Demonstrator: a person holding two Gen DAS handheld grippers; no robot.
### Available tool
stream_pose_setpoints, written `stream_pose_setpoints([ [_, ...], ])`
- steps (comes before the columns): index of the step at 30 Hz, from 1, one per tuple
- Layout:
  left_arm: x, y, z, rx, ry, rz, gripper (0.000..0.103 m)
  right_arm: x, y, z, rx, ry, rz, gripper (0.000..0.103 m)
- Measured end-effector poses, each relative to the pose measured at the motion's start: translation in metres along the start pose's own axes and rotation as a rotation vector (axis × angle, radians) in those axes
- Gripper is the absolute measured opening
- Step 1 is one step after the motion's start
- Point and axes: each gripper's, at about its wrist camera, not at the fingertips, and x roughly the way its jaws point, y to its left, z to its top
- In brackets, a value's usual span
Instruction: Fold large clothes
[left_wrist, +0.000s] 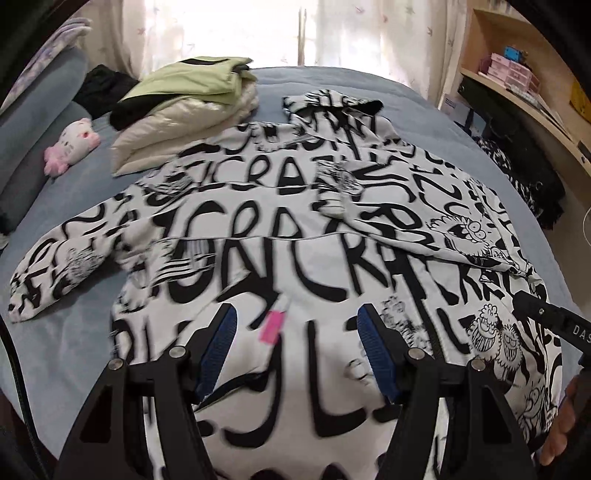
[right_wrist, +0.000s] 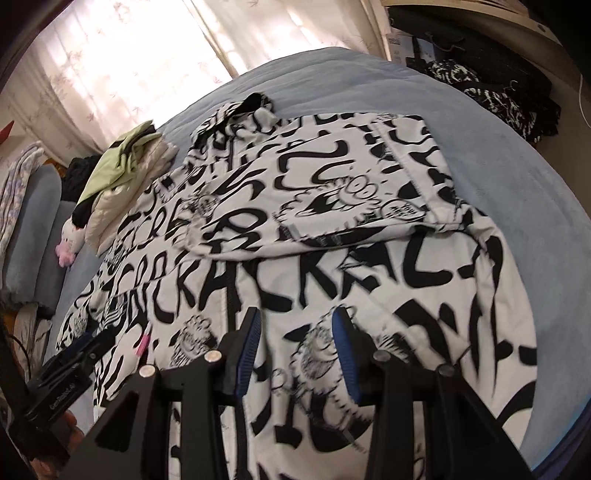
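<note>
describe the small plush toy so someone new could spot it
Start at the blue bed and go to its far left side, by the blue pillows. The white plush toy with pink paws lies left of the folded green and cream jackets, the only stuffed animal among clothes.

At the far left of the blue bedspread (left_wrist: 70, 354) you have a folded stack of clothes (left_wrist: 184, 110): pale green on top, cream quilted beneath, something black tucked in. Just left of it lies a small pink-and-white plush toy (left_wrist: 72, 144), near a grey-blue cushion (left_wrist: 26, 147). Behind, sheer curtains (left_wrist: 229, 33) glow with daylight. To your right stands a wooden shelf (left_wrist: 532, 85) with what look like pink boxes (left_wrist: 511, 72).
</note>
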Motion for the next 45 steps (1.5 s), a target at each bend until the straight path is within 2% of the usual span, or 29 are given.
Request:
stream_pose_setpoints([
  [10,-0.031,0.074,-0.013,-0.074,-0.053,0.016,0.067,-0.003,0.082,-0.017,-0.154,-0.003,0.027,0.04],
  [24,-0.027,0.21,-0.026,-0.281,-0.061,0.054,0.068,0.015,0.234,-0.028,-0.386,-0.022,0.111,0.04],
  [30,-0.022,0.282,-0.022,-0.378,-0.079,0.092,0.069,0.035,0.304,-0.023,-0.474,-0.059,0.131,0.055],
  [33,-0.015,0.316,-0.022,-0.447,-0.081,0.064,0.073,0.048,0.337,-0.021,-0.514,-0.057,0.16,0.055],
  [39,0.015,0.385,-0.035,-0.636,-0.064,-0.05,0.073,0.083,0.4,-0.027,-0.594,-0.065,0.165,0.055],
  [45,0.041,0.432,-0.054,-0.788,-0.086,-0.142,0.073,0.127,0.428,-0.037,-0.643,-0.025,0.141,0.055],
])
